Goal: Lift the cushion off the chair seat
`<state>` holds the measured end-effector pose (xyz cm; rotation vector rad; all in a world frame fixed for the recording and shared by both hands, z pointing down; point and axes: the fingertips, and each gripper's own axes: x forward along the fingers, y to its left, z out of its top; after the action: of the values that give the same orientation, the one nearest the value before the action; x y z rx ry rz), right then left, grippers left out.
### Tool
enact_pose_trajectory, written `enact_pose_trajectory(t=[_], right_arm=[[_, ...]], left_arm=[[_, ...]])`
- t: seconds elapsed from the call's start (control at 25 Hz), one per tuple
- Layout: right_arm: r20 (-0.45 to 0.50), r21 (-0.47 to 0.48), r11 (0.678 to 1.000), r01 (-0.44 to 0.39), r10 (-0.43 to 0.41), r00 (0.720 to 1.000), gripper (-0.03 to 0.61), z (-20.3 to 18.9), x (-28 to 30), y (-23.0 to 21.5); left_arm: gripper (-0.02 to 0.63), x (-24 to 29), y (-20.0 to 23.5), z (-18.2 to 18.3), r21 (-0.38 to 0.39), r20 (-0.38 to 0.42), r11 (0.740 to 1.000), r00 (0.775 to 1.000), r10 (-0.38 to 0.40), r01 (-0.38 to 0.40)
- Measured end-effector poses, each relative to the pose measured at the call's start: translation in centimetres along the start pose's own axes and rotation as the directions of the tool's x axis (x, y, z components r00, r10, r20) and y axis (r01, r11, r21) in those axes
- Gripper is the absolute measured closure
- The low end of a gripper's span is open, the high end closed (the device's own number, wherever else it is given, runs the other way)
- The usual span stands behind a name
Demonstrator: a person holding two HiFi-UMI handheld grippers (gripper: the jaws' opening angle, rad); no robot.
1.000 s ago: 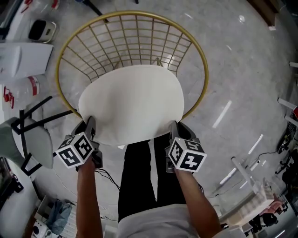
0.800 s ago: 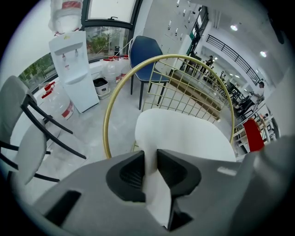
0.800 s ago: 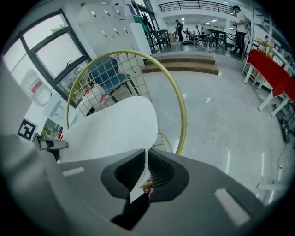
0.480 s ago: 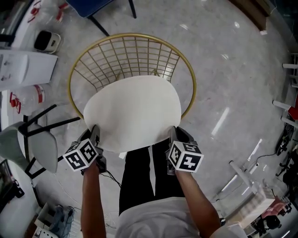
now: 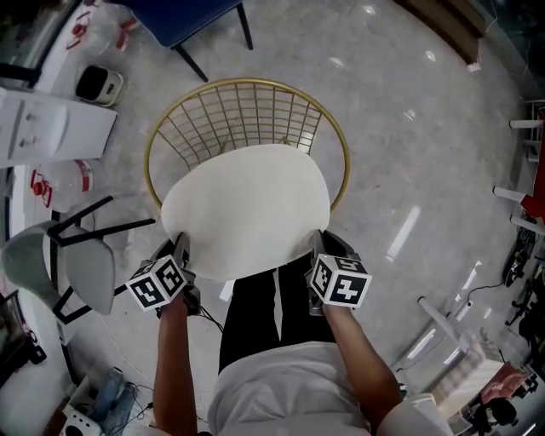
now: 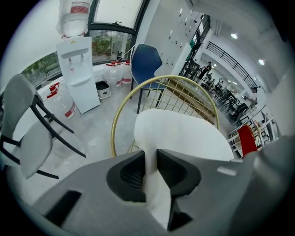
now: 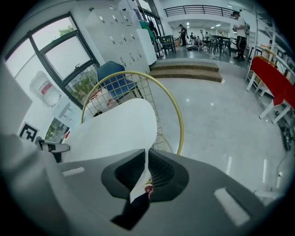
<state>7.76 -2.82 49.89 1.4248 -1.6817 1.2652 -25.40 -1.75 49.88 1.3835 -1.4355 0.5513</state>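
Rising with both grippers since a second ago, the gold wire chair shrinking below and more of its mesh showing past the white cushion. Pinching the cushion's near edge at both corners: left gripper closing narrowly on a thick fold of it, right gripper clamping almost fully together on a thin flap. Holding the cushion roughly flat above the seat, far edge toward the chair back; probably clear of the mesh, though not certainly.

Judging the lift as nearly done. Keeping both hands climbing evenly, so as not to be letting the far edge droop onto the gold rim. Watching the right pinch most, gripping so little material and likely to slip.

Passing black trousers just under the near edge. Leaving a grey chair at left, then a white water dispenser and water jug, then a blue chair behind, all well apart. Seeing no obstacle to going higher.
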Motion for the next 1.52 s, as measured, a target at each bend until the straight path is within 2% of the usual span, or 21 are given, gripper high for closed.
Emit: enact_pose_trajectory(t=[0.28, 0.84, 1.16, 1.52], right_arm=[[0.008, -0.003, 1.0, -0.008, 0.008, 1.0, 0.551, 0.4, -3.3, 0.6], [0.046, -0.033, 0.998, -0.058, 0.06, 0.997, 0.551, 2.7, -8.6, 2.7], [0.07, -0.074, 0.994, -0.076, 0.082, 0.994, 0.551, 3.5, -11.9, 4.7], [0.1, -0.067, 0.99, -0.12, 0.127, 0.987, 0.551, 3.6, -15.1, 6.1]], left_arm=[[0.535, -2.9, -0.9, -0.4, 0.009, 0.0, 1.0, 1.0, -0.024, 0.024], [0.536, -8.2, -2.2, 1.0, 0.018, 0.056, 0.996, 0.995, -0.088, 0.087], [0.537, -11.4, -2.3, 1.6, 0.014, 0.087, 0.992, 0.988, -0.124, 0.124], [0.538, -14.9, -2.5, 2.4, 0.032, 0.138, 0.985, 0.976, -0.17, 0.168]])
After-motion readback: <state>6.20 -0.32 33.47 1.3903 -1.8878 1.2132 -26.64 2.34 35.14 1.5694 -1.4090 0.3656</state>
